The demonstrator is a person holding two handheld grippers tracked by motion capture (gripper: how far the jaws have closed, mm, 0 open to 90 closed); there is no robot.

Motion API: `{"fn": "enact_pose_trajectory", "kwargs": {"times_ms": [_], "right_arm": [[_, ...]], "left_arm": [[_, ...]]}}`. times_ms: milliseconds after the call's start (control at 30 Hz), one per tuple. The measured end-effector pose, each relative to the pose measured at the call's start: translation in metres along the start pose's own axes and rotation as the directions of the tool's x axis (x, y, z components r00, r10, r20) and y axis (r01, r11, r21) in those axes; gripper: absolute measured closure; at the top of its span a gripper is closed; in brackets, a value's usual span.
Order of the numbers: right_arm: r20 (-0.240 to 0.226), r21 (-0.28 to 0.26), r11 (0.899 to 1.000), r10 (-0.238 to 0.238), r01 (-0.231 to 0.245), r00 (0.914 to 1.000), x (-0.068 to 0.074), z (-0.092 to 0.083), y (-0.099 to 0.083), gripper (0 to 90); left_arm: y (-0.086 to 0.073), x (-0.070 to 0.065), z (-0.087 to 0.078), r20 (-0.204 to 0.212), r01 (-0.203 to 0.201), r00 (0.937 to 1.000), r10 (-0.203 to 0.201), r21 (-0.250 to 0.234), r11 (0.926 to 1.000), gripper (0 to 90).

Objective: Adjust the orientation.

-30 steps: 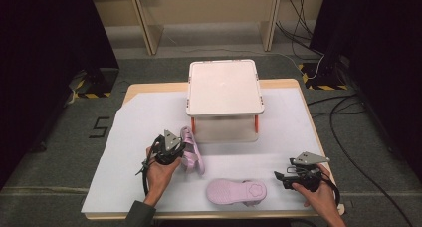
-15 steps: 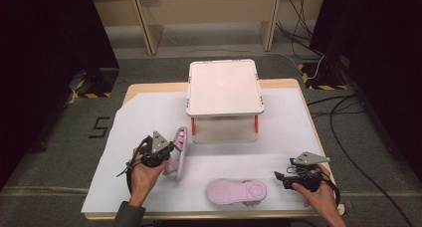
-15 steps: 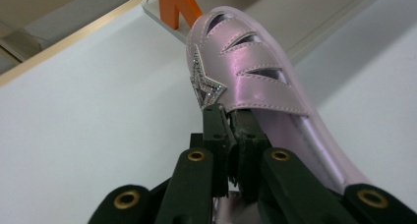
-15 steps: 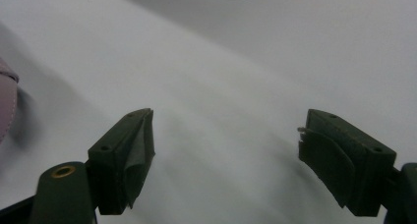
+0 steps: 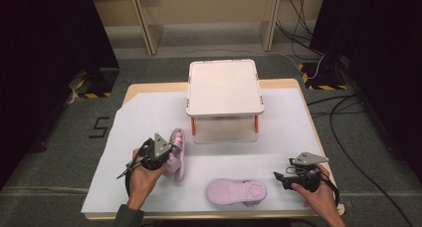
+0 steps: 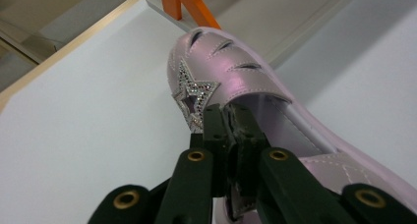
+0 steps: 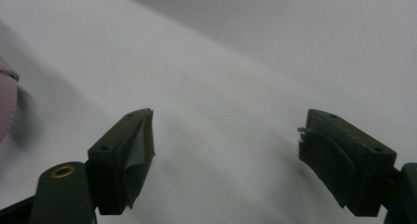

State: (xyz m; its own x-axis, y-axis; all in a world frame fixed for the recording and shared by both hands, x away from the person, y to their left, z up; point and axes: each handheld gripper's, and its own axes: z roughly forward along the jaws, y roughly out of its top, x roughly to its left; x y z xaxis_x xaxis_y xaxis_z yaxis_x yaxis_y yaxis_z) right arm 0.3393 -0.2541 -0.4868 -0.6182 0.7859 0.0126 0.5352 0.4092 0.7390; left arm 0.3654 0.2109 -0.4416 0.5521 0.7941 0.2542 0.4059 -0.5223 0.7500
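White sheet [image 5: 149, 117]: left gripper [image 6: 228, 123] jaws clamp pink shoe [image 6: 236, 81]; right gripper [image 7: 226, 160] jaws wide, empty.

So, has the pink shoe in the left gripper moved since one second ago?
Yes. The held pink shoe has shifted left, away from the white shelf's orange leg, with the left gripper.

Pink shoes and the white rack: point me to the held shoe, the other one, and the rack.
held shoe [image 6: 231, 71], left gripper view, slotted toe upper.
other shoe [image 5: 234, 192], high view, upturned sole.
white rack [image 5: 224, 85], high view, top shelf.
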Motion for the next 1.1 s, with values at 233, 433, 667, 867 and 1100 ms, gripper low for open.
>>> {"fn": "enact_pose_trajectory", "kwargs": {"times_ms": [233, 433, 667, 867, 1100], "right_arm": [[-0.002, -0.001, 1.000, 0.002, -0.002, 1.0000, 0.000, 0.000, 0.000, 20.9], [-0.002, 0.002, 1.000, 0.003, -0.003, 1.0000, -0.002, 0.000, -0.001, 20.9], [-0.001, 0.003, 1.000, -0.001, 0.001, 1.0000, -0.001, 0.000, 0.000, 20.9], [0.000, 0.001, 1.000, 0.005, -0.005, 1.0000, -0.002, 0.000, -0.001, 20.9], [-0.002, 0.003, 1.000, 0.009, -0.009, 1.0000, -0.001, 0.000, 0.000, 20.9]], "left_arm": [[0.011, -0.011, 0.016, 0.075, 0.067, 0.9952, -0.063, -0.051, 0.9964, 79.4], [0.010, -0.010, 0.013, 0.134, 0.160, 0.9799, -0.148, -0.088, 0.9831, 68.7], [0.008, -0.007, 0.003, 0.133, 0.169, 0.9788, -0.155, -0.101, 0.9804, 64.1], [-0.001, -0.003, -0.014, 0.151, 0.210, 0.9699, -0.191, -0.119, 0.9706, 57.3], [-0.008, -0.005, -0.020, 0.153, 0.207, 0.9697, -0.190, -0.099, 0.9733, 52.0]]}}
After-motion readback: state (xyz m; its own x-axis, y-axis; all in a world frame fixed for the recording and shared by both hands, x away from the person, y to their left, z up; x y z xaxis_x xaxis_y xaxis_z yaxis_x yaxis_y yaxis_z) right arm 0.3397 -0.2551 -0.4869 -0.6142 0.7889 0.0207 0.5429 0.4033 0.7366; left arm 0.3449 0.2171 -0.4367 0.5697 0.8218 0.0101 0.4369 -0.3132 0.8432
